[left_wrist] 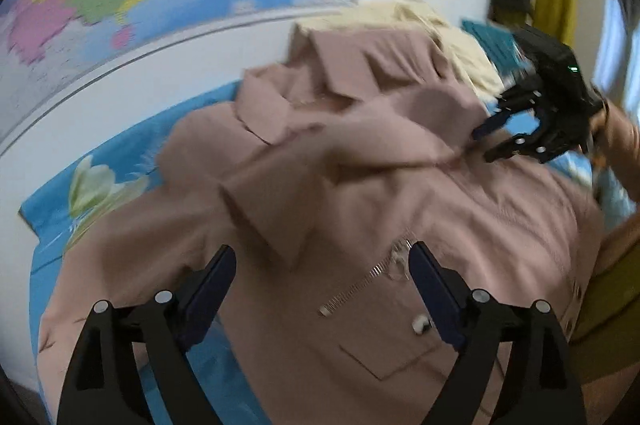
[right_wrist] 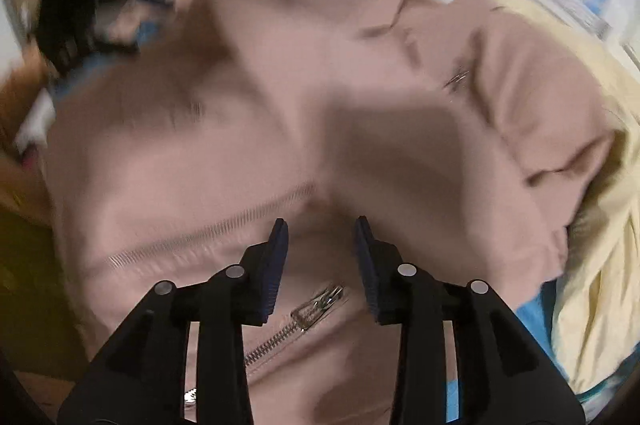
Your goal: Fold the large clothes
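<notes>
On blue bedsheet (left_wrist: 52,209), rumpled pink zip jacket (left_wrist: 360,209) lies half-folded

Dusty-pink jacket (left_wrist: 360,193) lies spread over the blue bedsheet, front up, partly folded. Collar lapels bunched toward 12 o'clock, one sleeve thrown across the chest from 3 toward 9. Silver zipper (left_wrist: 368,277) runs diagonally near 6 o'clock, pull tab at its upper end. Flap pocket below it. Fabric rumpled, motion-blurred.

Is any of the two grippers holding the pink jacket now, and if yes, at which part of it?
Nothing is held. The left gripper and the right gripper both stand open above the pink jacket, with no cloth pinched.
</notes>
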Demonstrator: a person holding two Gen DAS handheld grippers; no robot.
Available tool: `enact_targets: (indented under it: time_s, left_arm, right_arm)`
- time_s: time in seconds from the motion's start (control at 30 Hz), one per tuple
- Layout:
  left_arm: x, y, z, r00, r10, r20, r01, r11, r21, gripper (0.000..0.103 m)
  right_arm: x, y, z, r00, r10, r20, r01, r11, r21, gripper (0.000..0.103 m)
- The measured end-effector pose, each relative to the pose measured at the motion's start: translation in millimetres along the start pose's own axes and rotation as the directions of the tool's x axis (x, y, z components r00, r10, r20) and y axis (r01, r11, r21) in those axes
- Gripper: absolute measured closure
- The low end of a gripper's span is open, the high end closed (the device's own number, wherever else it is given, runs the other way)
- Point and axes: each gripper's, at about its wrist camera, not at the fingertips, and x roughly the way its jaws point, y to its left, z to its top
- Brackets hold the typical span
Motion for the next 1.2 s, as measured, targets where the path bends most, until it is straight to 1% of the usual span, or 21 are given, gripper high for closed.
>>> enact_targets:
  time_s: [0.13,0.23,0.3,0.33,0.37,0.4,0.47,0.53,0.6,0.67,0.7,0.77,0.87,0.93,0.97,1.0,1.03,1.1,1.13,1.17,1.2]
  left_arm:
    - [19.5,11.6,21.3,1.000,0.006,-0.006,-0.006,0.999,-0.051,0.015]
    - [34.5,16.9,30.0,0.996,-0.084,-0.006,0.083,0.991,-0.106,0.019]
    - [46.0,17.4,34.4,0.995,-0.095,-0.010,0.093,0.987,-0.133,0.043]
    - [51.8,16.9,36.3,0.998,-0.066,-0.024,0.062,0.989,-0.134,0.083]
    - [57.2,15.4,37.6,0.997,-0.050,-0.052,0.042,0.990,-0.132,0.101]
    - [55.4,13.0,36.5,0.998,-0.036,-0.051,0.029,0.992,-0.122,0.101]
    - [31.1,1.2,26.4,0.999,-0.003,0.042,0.004,1.000,-0.021,0.101]
    - [13.6,-3.2,12.1,0.998,-0.050,0.040,0.048,0.998,0.033,0.101]
    - [5.4,-15.0,-7.5,0.999,-0.039,-0.014,0.040,0.992,0.123,0.099]
    - [14.7,-20.0,-20.8,0.994,0.038,-0.100,-0.022,0.987,0.162,0.080]
    - [18.2,-18.0,-22.3,0.992,0.046,-0.115,-0.029,0.988,0.151,0.075]
    - [24.6,-9.5,-20.4,0.993,0.032,-0.117,-0.020,0.995,0.098,0.050]
    - [29.5,-3.8,-14.9,0.995,-0.029,-0.099,0.034,0.998,0.052,0.044]
    - [40.1,-7.1,-12.3,0.994,-0.015,-0.112,0.023,0.997,0.073,0.046]
    - [48.8,-8.8,-11.1,0.991,0.006,-0.131,0.006,0.996,0.092,0.053]
    - [54.1,-10.0,-10.5,0.989,0.031,-0.147,-0.016,0.994,0.105,0.078]
    - [57.7,-13.1,-10.4,0.985,0.050,-0.165,-0.031,0.993,0.113,0.092]
    - [58.7,-14.5,-7.0,0.987,0.093,-0.133,-0.075,0.988,0.135,0.096]
    - [58.0,-15.0,-5.0,0.987,0.111,-0.114,-0.093,0.985,0.147,0.096]
    - [60.0,-17.9,-4.7,0.985,0.135,-0.108,-0.114,0.977,0.182,0.095]
    - [62.4,-20.3,-5.8,0.984,0.133,-0.119,-0.107,0.972,0.208,0.094]
  right_arm:
    - [-17.7,-19.8,20.6,0.990,-0.012,0.138,-0.002,0.995,0.102,0.035]
    - [-2.9,-19.1,33.2,0.987,0.000,0.158,-0.016,0.995,0.098,0.033]
    - [7.2,-25.8,31.6,0.992,-0.003,0.124,-0.015,0.990,0.140,0.042]
    - [7.7,-33.8,29.7,0.992,0.004,0.130,-0.028,0.983,0.183,0.045]
    - [3.4,-36.8,24.5,0.991,0.012,0.136,-0.041,0.976,0.213,0.046]
    - [-2.4,-49.7,18.6,0.989,0.000,0.148,-0.039,0.964,0.262,0.046]
    - [-12.7,-64.2,12.2,0.986,-0.041,0.164,-0.012,0.950,0.313,0.048]
    - [-33.2,-84.6,-2.6,0.976,-0.098,0.192,0.015,0.919,0.393,0.049]
    - [-41.8,-103.4,-9.7,0.970,-0.157,0.187,0.058,0.892,0.449,0.049]
    - [-40.5,-119.4,-13.8,0.967,-0.208,0.149,0.111,0.866,0.488,0.049]
    - [-35.3,-129.0,-16.3,0.971,-0.203,0.128,0.110,0.849,0.516,0.049]
    - [-22.1,-139.6,-12.6,0.980,-0.162,0.114,0.078,0.846,0.528,0.050]
    - [3.5,-147.2,-1.6,0.986,-0.156,0.062,0.099,0.838,0.536,0.053]
    - [7.7,-154.0,1.1,0.991,-0.090,0.104,0.016,0.826,0.563,0.098]
    - [2.5,-159.1,1.1,0.988,-0.062,0.143,-0.033,0.811,0.584,0.098]
    - [-10.8,-164.6,-0.7,0.975,-0.074,0.208,-0.069,0.793,0.605,0.099]
    - [-30.5,-172.2,-8.0,0.950,-0.092,0.297,-0.123,0.766,0.631,0.101]
    - [-55.9,-193.5,-30.9,0.884,-0.094,0.457,-0.284,0.668,0.688,0.101]
    - [-57.8,-197.9,-38.5,0.871,-0.099,0.482,-0.311,0.649,0.695,0.101]
    - [-54.5,-199.6,-42.6,0.876,-0.102,0.471,-0.301,0.647,0.700,0.101]
    - [-43.5,-198.7,-43.9,0.909,-0.115,0.401,-0.235,0.654,0.719,0.101]
